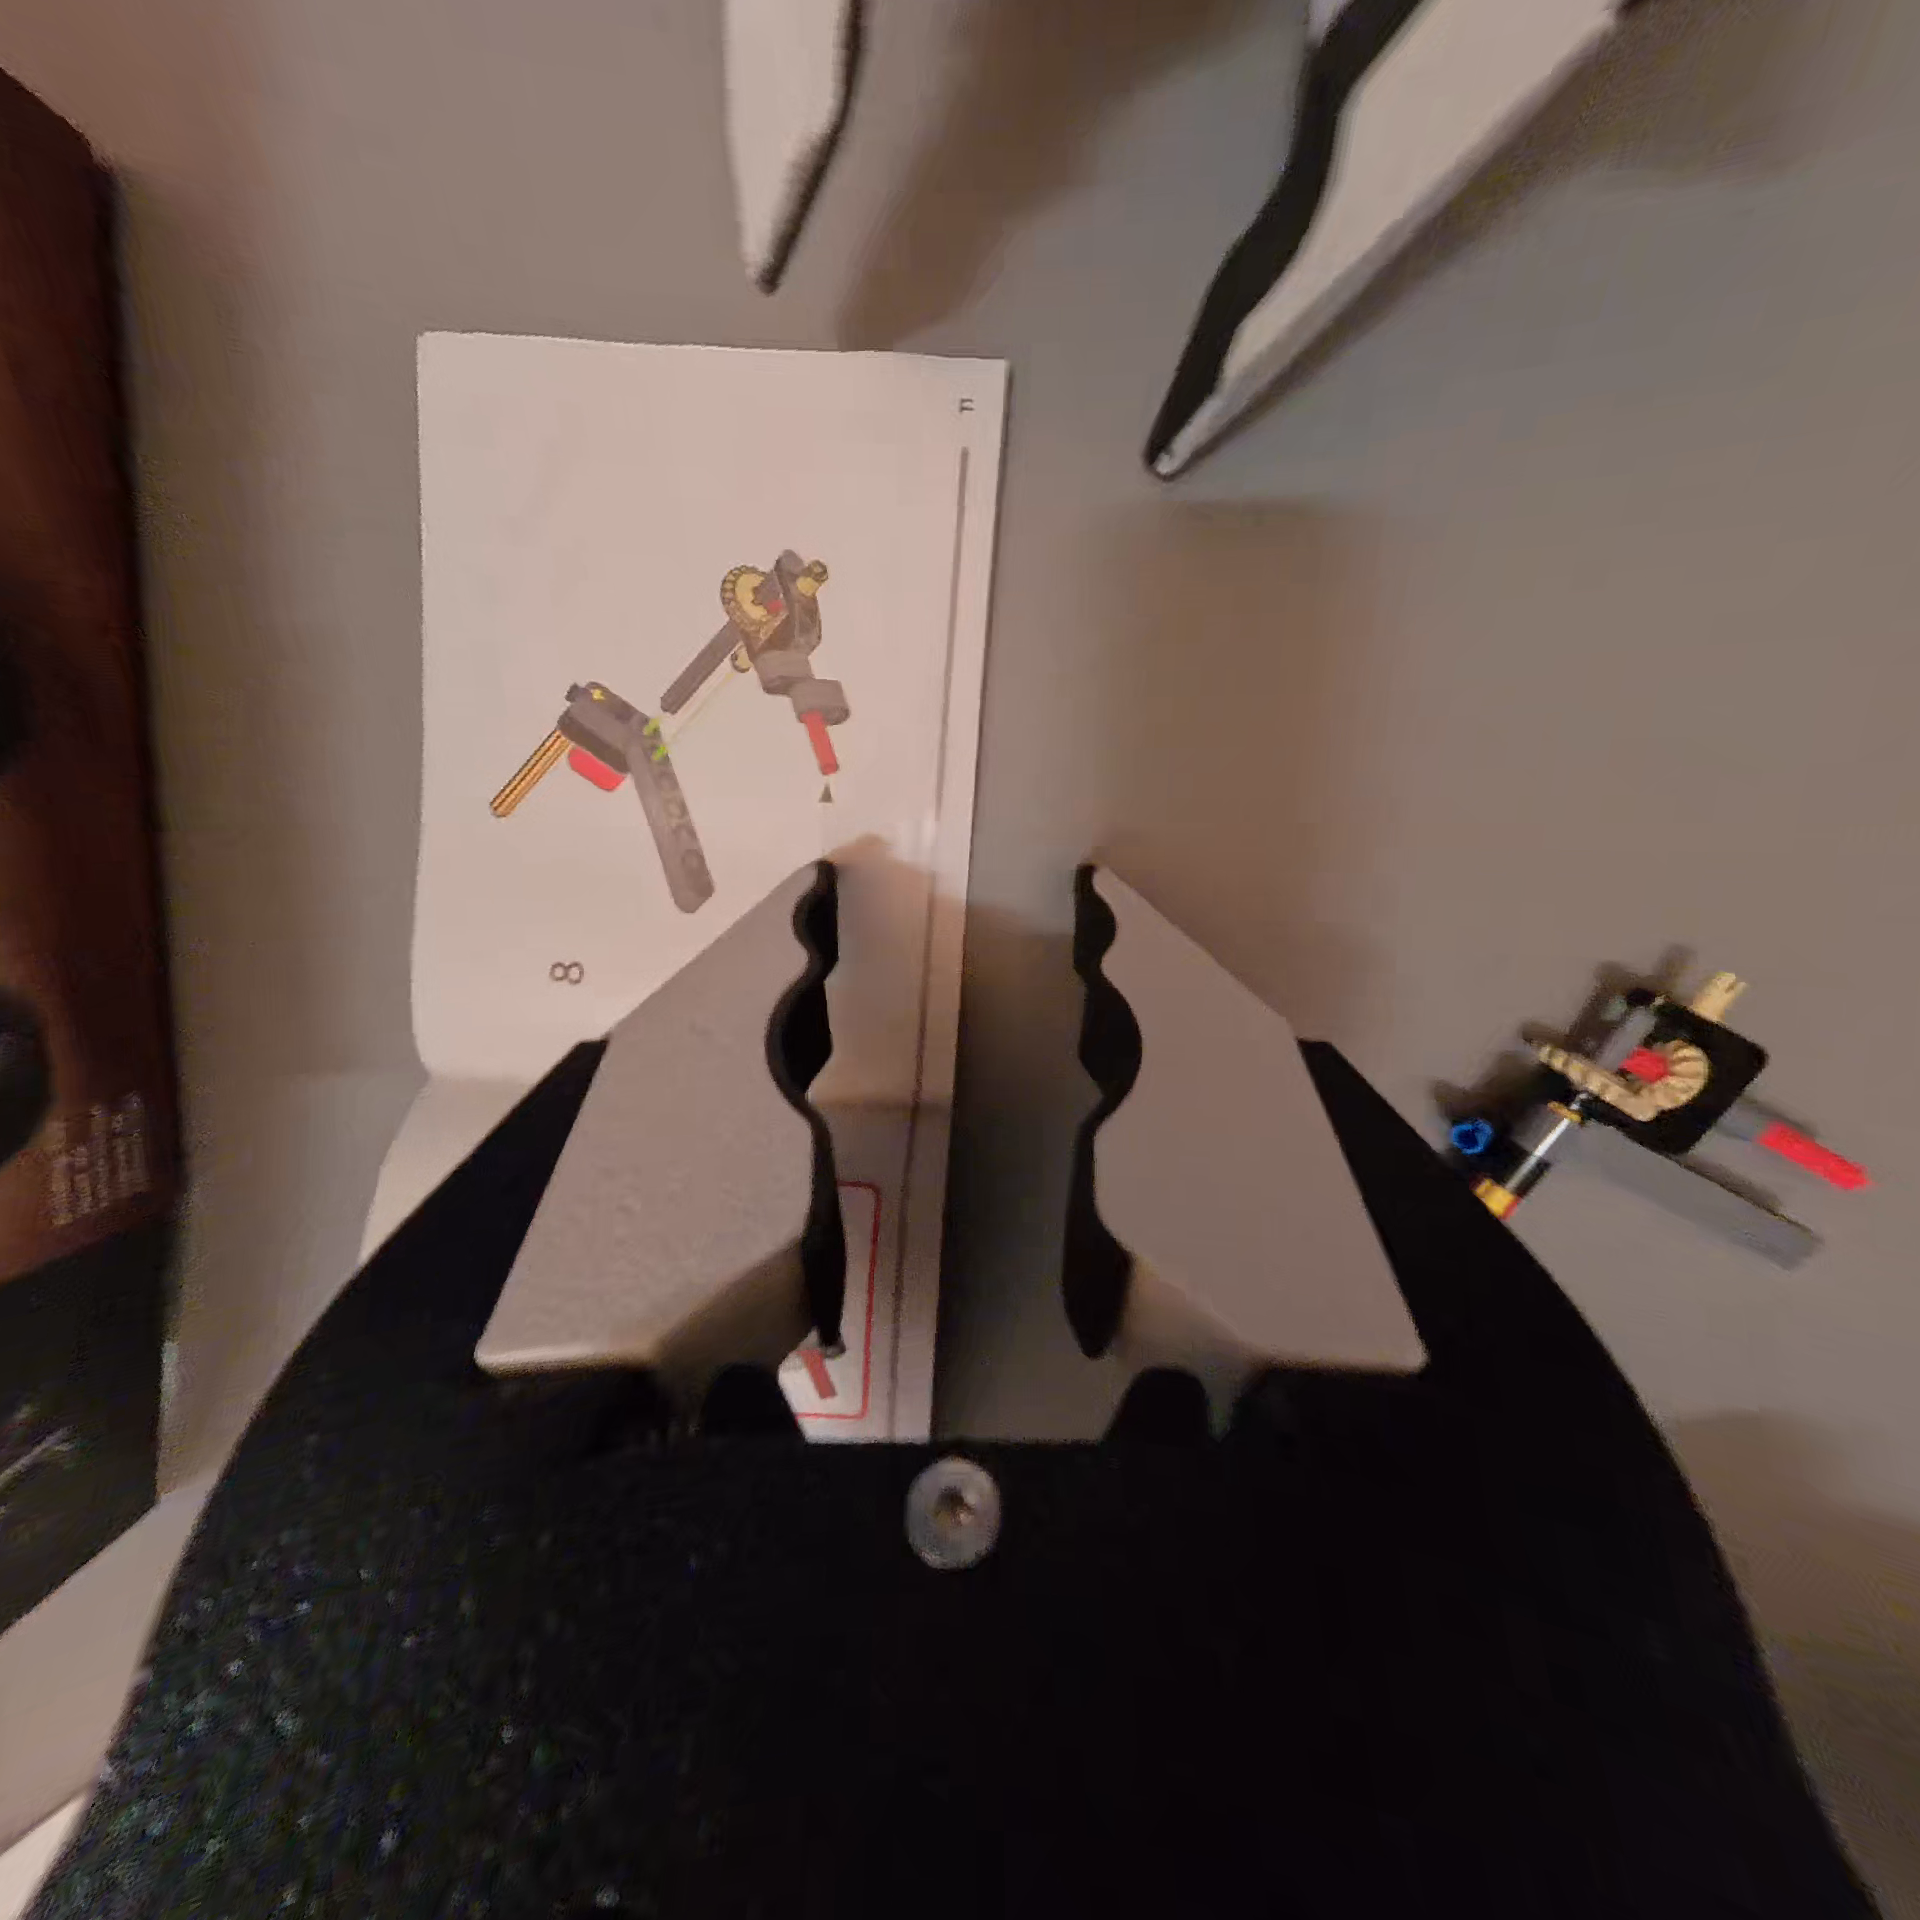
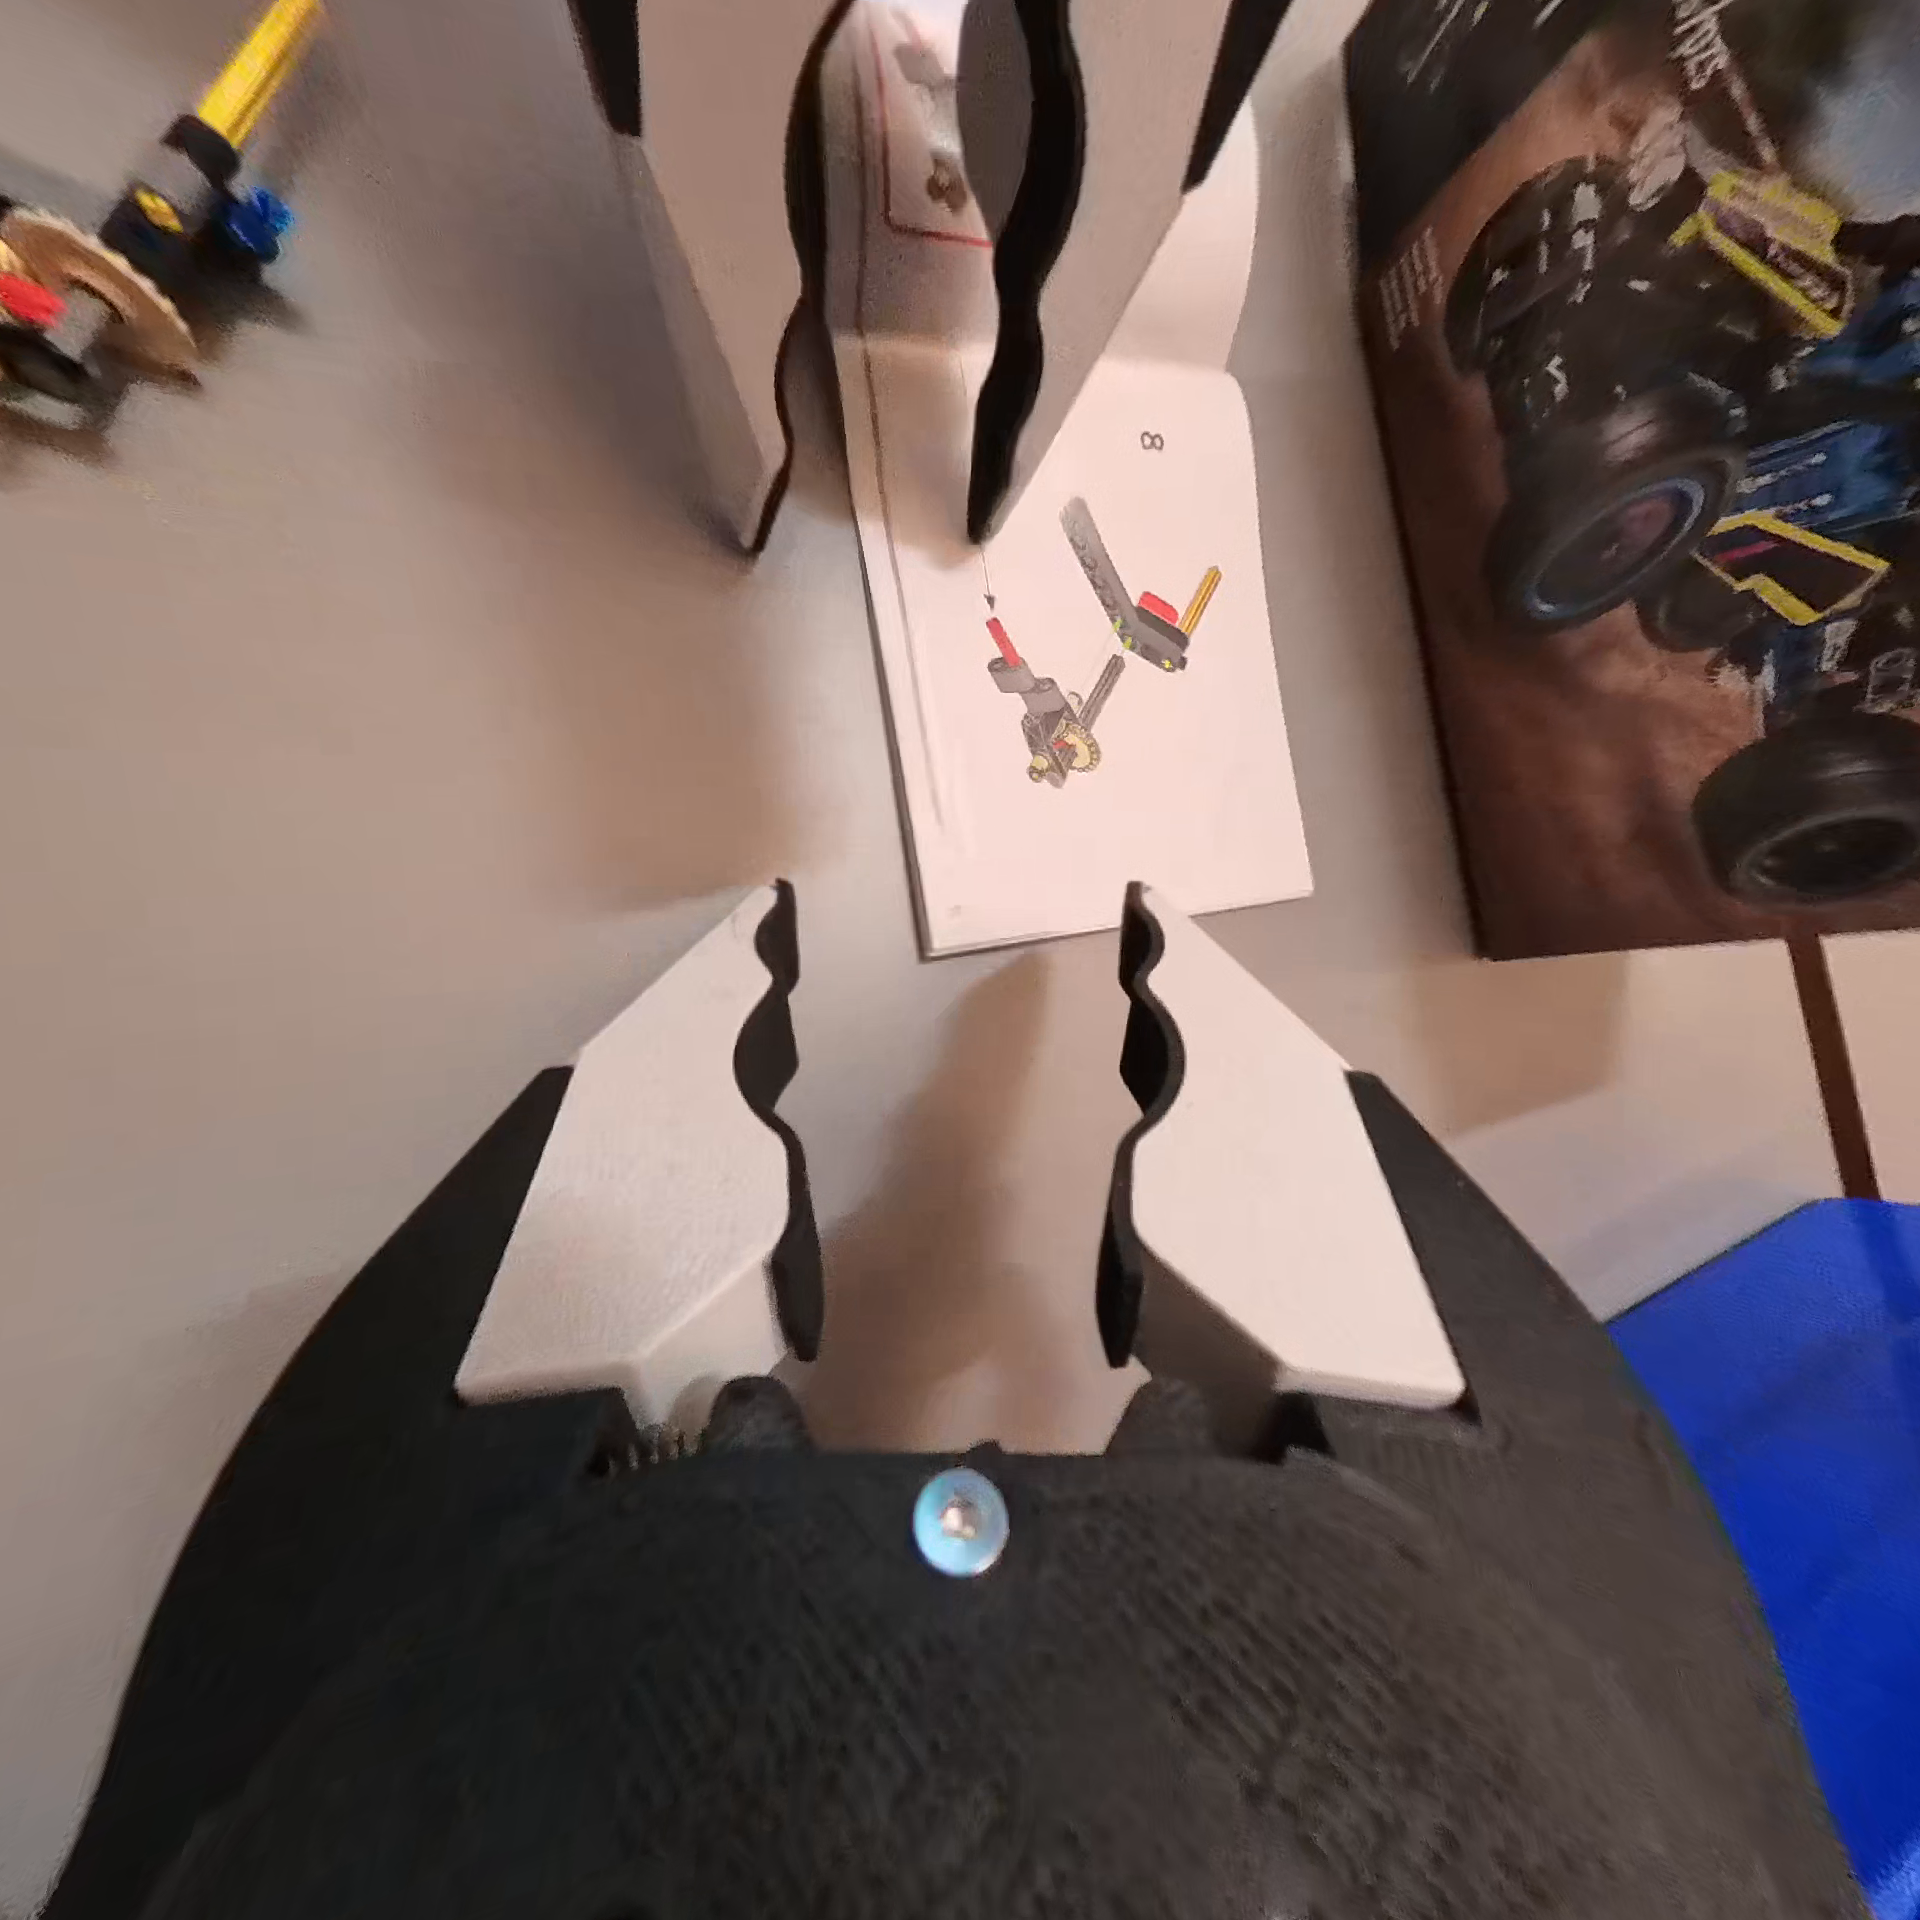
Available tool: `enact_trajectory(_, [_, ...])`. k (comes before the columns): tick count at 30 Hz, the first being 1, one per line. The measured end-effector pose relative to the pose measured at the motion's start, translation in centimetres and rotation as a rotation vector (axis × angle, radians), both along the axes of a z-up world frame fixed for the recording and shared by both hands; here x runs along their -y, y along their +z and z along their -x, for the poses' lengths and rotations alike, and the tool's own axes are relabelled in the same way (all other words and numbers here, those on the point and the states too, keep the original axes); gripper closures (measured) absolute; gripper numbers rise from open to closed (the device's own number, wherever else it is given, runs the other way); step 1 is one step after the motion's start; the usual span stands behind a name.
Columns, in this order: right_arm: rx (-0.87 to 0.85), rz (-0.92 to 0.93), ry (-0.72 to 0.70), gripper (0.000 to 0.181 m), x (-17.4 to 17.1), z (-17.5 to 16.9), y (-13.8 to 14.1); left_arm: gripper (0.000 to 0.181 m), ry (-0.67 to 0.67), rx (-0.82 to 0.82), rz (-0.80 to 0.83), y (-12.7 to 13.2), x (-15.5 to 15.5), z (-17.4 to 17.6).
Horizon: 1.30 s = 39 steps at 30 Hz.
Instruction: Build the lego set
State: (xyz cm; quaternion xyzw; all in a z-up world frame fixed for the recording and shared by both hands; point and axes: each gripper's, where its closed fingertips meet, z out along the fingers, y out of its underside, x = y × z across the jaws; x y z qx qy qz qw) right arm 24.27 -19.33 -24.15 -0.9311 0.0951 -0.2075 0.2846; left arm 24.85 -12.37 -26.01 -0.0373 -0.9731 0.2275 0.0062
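My left gripper (image 1: 954, 868) is open and empty, hovering over the right edge of the white instruction booklet (image 1: 644, 499), which lies open on the pale table at a page with an assembly drawing. My right gripper (image 2: 956, 885) is open and empty, facing the booklet (image 2: 1164, 831) from the opposite side; it shows at the top of the left wrist view (image 1: 961, 374). The left gripper shows at the top of the right wrist view (image 2: 868, 540). A small lego assembly (image 1: 1631, 1091) with a tan gear, black frame, red axle and blue pin lies right of the left gripper. It also shows in the right wrist view (image 2: 114, 260).
The dark lego box (image 2: 1662, 468) with a picture of a blue and black car lies beside the booklet, at the left edge of the left wrist view (image 1: 73, 727). A blue object (image 2: 1808, 1507) sits at the right wrist view's lower right. A thin dark strip (image 2: 1834, 1070) lies below the box. Across from one pair of fingers to the other is roughly 8 cm. The blue object (image 2: 1808, 1507) is closer to my right gripper, around 15 cm from its tips; the left tips are 25 cm off.
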Motion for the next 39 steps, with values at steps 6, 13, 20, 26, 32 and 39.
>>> enact_trajectory(6, [-0.058, -0.091, 0.096, 0.126, -0.7, -0.5, -0.8, 0.160, -0.068, 0.000, 0.020, 0.1, -0.6, 0.4])
enact_trajectory(13, [-0.067, -0.083, 0.223, 0.130, -1.0, 0.5, -0.8, 0.181, -0.077, 0.005, 0.001, 0.0, -1.1, 0.2])
enact_trajectory(20, [-0.114, -0.049, 0.245, 0.133, -1.6, -0.1, -1.0, 0.181, 0.033, 0.076, 0.132, 2.1, -0.3, -1.4])
enact_trajectory(26, [-0.233, -0.065, 0.197, 0.175, -2.4, 1.2, -1.5, 0.108, 0.012, 0.076, 0.060, 0.3, 0.0, -1.1])
enact_trajectory(32, [-0.220, -0.077, 0.176, 0.181, -3.2, 1.9, -1.5, 0.157, -0.058, 0.010, 0.021, 0.0, 0.2, -0.3])
enact_trajectory(39, [-0.107, -0.121, 0.077, 0.153, -2.5, 0.9, 0.0, 0.181, -0.033, -0.051, 0.099, 0.1, 0.3, 0.3])
